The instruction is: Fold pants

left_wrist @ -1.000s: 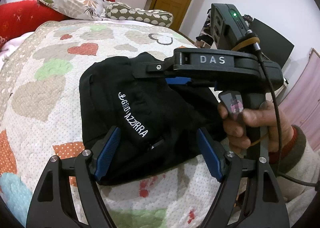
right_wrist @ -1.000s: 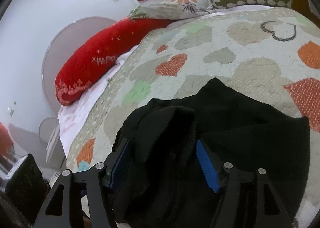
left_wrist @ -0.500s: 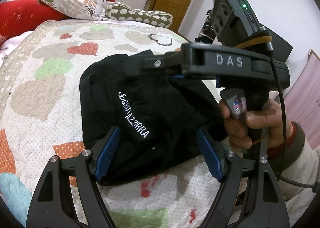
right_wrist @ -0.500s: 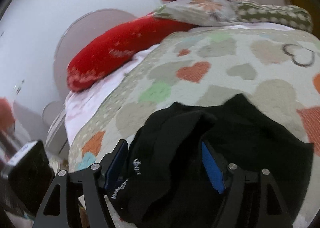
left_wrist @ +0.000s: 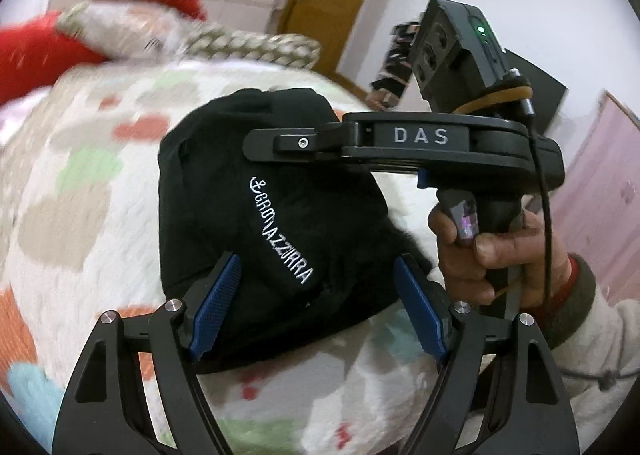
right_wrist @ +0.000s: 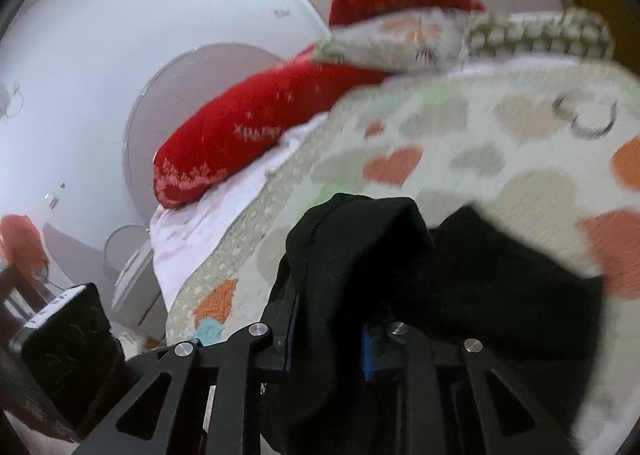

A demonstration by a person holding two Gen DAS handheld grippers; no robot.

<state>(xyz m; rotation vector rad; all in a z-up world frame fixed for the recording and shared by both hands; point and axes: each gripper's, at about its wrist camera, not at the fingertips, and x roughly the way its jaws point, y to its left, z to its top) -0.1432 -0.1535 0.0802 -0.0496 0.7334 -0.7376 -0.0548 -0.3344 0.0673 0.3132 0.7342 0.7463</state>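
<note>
Item: black pants (left_wrist: 256,223), bunched compact on heart quilt (left_wrist: 72,215); folding well advanced, unfinished. Right gripper (right_wrist: 328,335) closing, pinching cloth. Left gripper (left_wrist: 316,307) spread, holding nothing

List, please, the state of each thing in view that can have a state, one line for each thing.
black pants: bunched on the quilt, not folded flat
right gripper: jaws closing, a fold of the pants between them
left gripper: open, pads apart and clear of the cloth
quilt: spread over the bed under the pants
door: shut, as far as the blur shows
</note>
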